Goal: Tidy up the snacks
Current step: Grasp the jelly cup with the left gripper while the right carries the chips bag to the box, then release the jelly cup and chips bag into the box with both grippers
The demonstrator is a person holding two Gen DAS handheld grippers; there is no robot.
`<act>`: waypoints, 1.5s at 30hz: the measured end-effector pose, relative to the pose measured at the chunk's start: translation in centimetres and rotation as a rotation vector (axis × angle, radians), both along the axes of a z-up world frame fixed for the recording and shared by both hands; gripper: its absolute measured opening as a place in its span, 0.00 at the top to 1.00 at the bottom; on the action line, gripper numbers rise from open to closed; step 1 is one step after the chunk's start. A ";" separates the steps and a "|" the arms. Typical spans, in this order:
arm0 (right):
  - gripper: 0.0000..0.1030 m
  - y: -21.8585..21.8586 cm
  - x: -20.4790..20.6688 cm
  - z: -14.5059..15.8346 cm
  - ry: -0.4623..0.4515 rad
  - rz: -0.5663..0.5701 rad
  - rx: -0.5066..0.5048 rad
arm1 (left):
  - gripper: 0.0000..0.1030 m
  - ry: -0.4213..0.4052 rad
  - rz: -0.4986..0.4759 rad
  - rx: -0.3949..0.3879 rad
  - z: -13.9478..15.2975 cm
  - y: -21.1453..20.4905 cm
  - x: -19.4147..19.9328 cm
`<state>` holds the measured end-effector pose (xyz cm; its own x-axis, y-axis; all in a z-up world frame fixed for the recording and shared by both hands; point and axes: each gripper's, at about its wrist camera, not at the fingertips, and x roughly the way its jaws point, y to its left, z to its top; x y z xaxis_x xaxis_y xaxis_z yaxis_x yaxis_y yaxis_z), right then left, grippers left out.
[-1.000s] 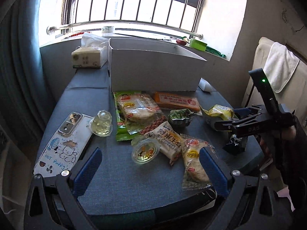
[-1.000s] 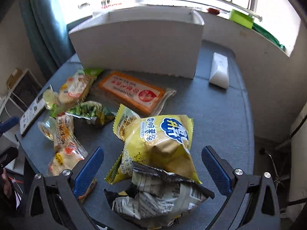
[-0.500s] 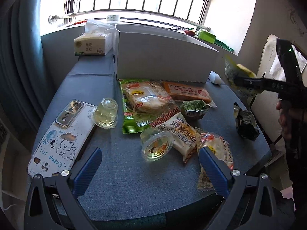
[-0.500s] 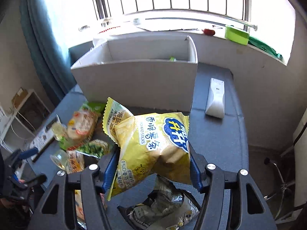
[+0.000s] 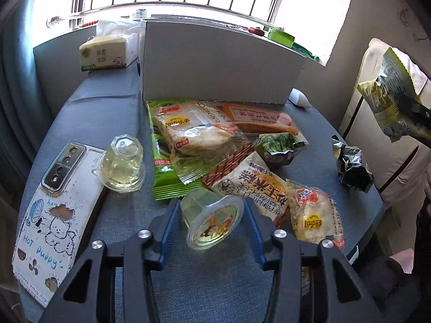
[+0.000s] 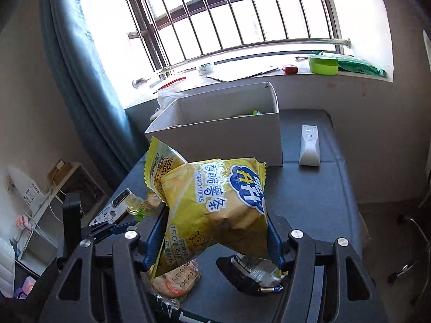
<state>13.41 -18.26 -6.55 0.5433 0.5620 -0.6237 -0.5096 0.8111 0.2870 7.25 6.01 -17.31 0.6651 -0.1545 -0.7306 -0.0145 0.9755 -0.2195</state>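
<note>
My left gripper is shut on a clear jelly cup tipped on its side on the blue table. My right gripper is shut on a yellow potato-sticks bag and holds it high above the table; the bag also shows at the right edge of the left wrist view. The white cardboard box stands open at the back of the table, also seen in the left wrist view. Several snack packets lie in front of it.
A second jelly cup and a phone lie at the left. A tissue pack sits beside the box. A crumpled dark wrapper lies at the right. A white remote lies right of the box.
My left gripper moved forward and closed on the jelly cup. My right gripper lifted the yellow bag higher, and the box's open top now shows below it.
</note>
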 end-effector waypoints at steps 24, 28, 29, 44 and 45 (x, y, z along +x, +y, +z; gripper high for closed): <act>0.34 5.7 11.6 3.2 -0.053 -0.022 0.046 | 0.51 -0.377 0.010 0.006 15.3 2.2 11.7; 0.34 7.6 17.0 3.5 -0.015 -0.051 0.061 | 0.51 -0.349 0.033 -0.004 16.2 3.2 17.3; 0.34 8.0 18.1 3.4 -0.002 -0.051 0.064 | 0.51 -0.342 0.036 -0.005 16.2 3.4 18.4; 0.00 7.6 20.7 3.6 -0.085 -0.060 0.048 | 0.00 -0.281 0.093 0.057 15.9 5.3 18.5; 0.00 7.4 20.0 3.8 -0.088 -0.054 0.055 | 0.00 -0.297 0.088 0.061 16.3 5.2 17.6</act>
